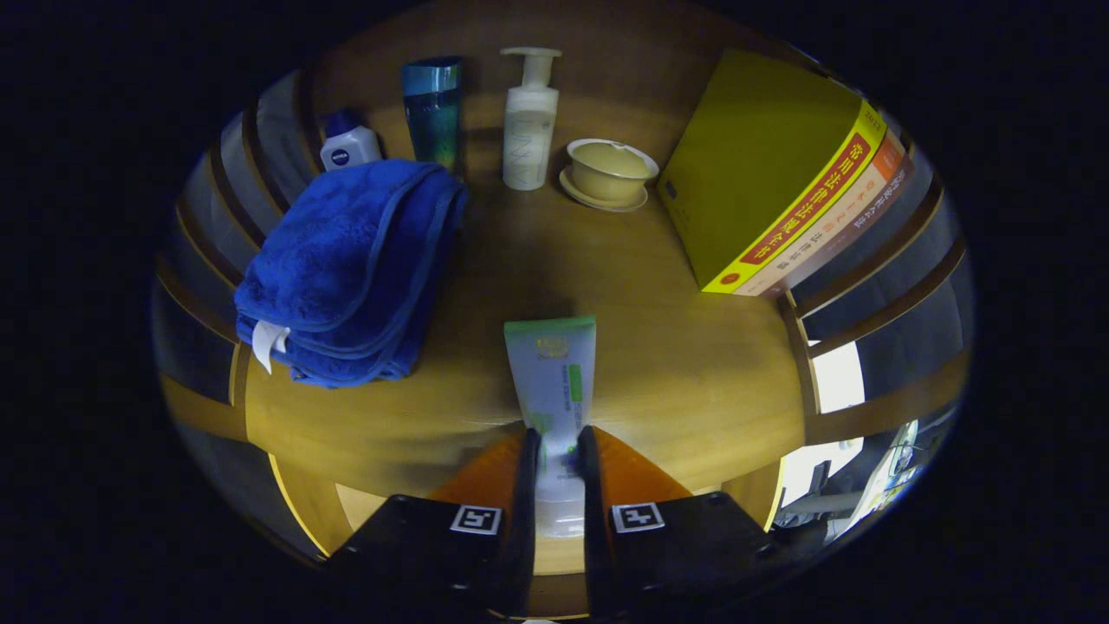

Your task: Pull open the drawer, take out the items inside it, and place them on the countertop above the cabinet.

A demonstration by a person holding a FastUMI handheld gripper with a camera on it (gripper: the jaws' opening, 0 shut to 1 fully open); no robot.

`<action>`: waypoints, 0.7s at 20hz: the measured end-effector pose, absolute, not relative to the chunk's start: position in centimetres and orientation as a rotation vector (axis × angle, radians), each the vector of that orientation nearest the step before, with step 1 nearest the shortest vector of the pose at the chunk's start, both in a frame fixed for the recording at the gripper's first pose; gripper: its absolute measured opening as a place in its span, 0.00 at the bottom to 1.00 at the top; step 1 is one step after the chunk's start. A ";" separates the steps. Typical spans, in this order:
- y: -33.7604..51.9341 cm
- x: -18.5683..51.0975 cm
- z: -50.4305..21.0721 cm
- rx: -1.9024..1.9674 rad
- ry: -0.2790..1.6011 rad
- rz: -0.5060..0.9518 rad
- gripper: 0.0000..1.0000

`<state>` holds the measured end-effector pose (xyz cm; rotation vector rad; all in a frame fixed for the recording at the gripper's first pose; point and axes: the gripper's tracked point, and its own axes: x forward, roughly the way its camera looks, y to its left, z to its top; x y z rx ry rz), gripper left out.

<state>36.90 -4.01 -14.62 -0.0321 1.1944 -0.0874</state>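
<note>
Tube carried over countertop, ready for setting down.
Clamped at cap end between both fingers of gripper; towel and book beyond.

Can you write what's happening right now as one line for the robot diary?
tongs: shut on tube | tube: held over countertop | nearby: blue towel | step: placing
</note>
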 end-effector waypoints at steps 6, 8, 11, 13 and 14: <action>-3.4 36.1 -12.2 -0.037 1.121 -0.087 0.56; -2.9 35.2 -10.8 -0.026 1.084 -0.092 0.68; -2.7 33.2 -8.5 -0.031 1.021 -0.109 0.87; -2.5 31.0 -7.5 -0.030 0.990 -0.123 0.99; -2.7 29.7 -7.1 -0.045 0.981 -0.139 0.99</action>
